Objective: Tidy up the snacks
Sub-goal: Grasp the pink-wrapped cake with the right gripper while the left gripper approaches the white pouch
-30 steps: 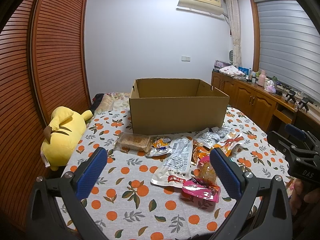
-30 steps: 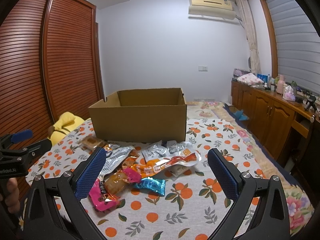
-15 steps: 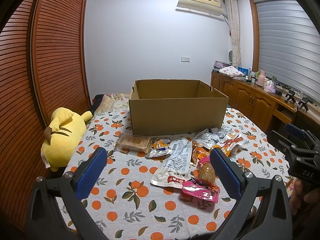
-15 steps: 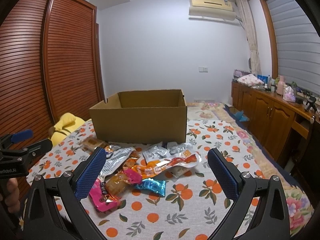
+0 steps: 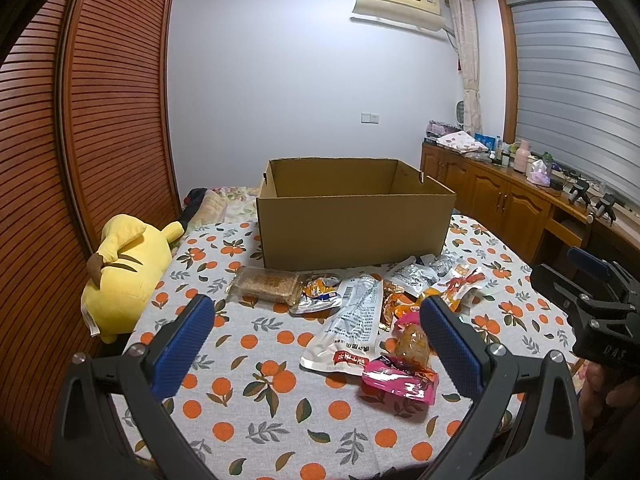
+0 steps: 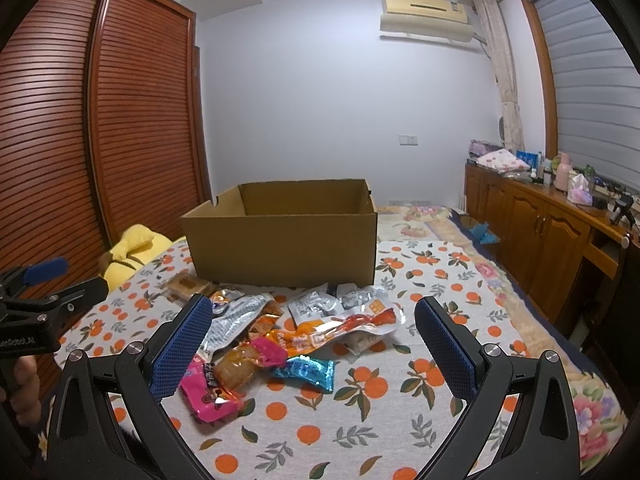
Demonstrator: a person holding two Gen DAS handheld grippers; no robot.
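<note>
An open cardboard box (image 5: 352, 220) (image 6: 284, 236) stands on an orange-print cloth. In front of it lies a heap of snack packets: a brown cake bar (image 5: 264, 284), a long silver pouch (image 5: 352, 320), a pink packet (image 5: 400, 380) (image 6: 208, 394), a blue candy packet (image 6: 306, 372) and a red-orange pouch (image 6: 340, 326). My left gripper (image 5: 320, 344) hovers open in front of the heap, holding nothing. My right gripper (image 6: 312, 344) is open too, with empty fingers, above the near packets. Each gripper shows at the edge of the other's view.
A yellow plush toy (image 5: 124, 276) lies at the cloth's left edge beside the slatted wooden wardrobe (image 5: 80, 140). Wooden cabinets (image 6: 540, 236) with bottles and clutter line the right wall. A floral blanket (image 6: 420, 220) covers the bed right of the box.
Both views have drifted slightly: the box and the snacks sit a little lower in the frames. Both grippers stay open and empty.
</note>
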